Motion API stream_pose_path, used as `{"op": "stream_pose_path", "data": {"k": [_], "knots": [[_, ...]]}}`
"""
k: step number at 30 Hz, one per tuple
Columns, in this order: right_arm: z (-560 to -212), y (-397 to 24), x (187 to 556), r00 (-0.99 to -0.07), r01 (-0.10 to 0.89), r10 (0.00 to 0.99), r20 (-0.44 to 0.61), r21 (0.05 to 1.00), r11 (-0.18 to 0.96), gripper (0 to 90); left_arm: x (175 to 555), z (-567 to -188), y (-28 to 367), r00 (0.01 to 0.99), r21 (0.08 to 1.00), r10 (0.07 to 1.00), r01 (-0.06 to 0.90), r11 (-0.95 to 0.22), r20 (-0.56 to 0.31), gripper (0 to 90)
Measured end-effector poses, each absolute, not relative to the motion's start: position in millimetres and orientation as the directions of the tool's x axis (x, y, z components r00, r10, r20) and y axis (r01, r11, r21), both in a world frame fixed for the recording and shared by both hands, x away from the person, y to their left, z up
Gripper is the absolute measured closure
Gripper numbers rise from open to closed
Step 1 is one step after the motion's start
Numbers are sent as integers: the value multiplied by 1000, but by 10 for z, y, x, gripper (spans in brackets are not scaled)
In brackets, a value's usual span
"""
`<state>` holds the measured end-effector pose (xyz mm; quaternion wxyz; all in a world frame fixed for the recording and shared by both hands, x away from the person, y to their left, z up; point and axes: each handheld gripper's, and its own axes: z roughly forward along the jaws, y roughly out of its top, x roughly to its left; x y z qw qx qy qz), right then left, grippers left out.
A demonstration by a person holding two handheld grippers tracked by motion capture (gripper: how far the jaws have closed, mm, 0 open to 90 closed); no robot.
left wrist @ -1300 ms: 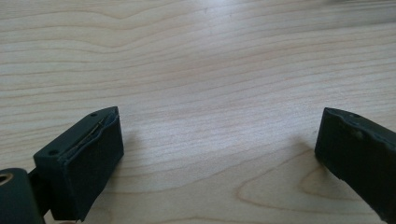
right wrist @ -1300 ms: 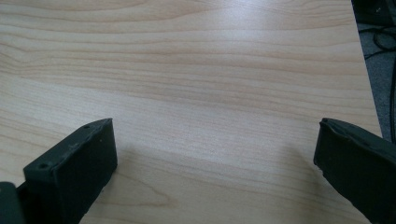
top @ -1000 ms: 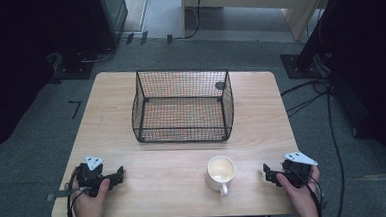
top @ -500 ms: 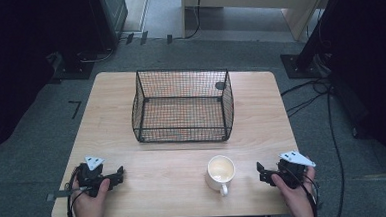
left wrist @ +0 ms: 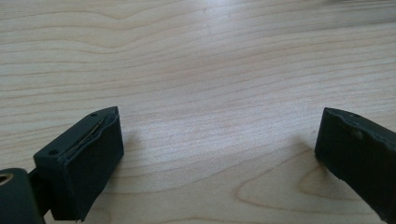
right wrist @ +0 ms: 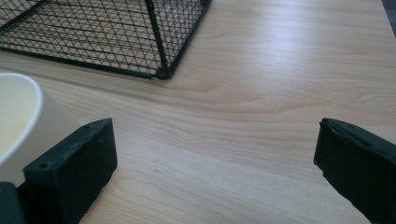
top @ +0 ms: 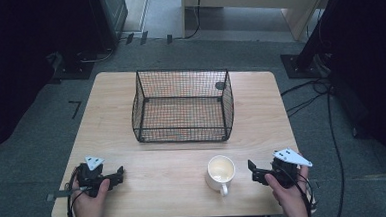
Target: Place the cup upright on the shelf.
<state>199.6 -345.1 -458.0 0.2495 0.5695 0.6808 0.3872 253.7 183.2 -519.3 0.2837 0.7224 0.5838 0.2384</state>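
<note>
Mug [top: 220, 171], cream-white with its handle pointing toward the person, stands upright on the near part of the tabletop [top: 173, 154], right of centre in the high view. Behind it, near the middle of the tabletop and well apart from the mug, sits a black wire basket [top: 182, 105], open at the top and apparently empty. The left gripper [top: 115, 174] rests at the near left corner, held in the person's left hand [top: 88, 199], far from the mug. The right gripper [top: 253, 171] is held in the right hand [top: 288, 196] just beside the mug, its jaws pointing toward the cup's side.

In the left gripper view, the two black jaws stand wide apart over bare wood grain, with nothing between them.

In the right gripper view, the jaws are likewise spread wide and hold nothing. The mug's pale wall [right wrist: 28, 121] rises at the left edge, just behind the left jaw, outside the gap. The basket's corner [right wrist: 161, 70] lies farther off.

Judging from this, the likeliest trouble is a knock: the mug sits off to the side of the open jaws, so a sideways sweep could strike the wall with the outside of a jaw and tip or shove the cup. A grip on the smooth rounded wall might also slip, and whether the mug holds liquid cannot be told.
</note>
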Motion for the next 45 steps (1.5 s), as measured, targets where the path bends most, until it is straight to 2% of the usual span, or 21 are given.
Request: {"op": "stream_pose_path", "data": {"k": [24,45], "knots": [[-4444,-2934,1895,-347,537,930,121,839,92,0,2537,-5193,1832,205,688,979,708,-158,13,15],[-4589,-2490,1875,-444,539,886,135,830,144,0,2538,-5193,1831,205,689,979,708,-157,13,15]]}}
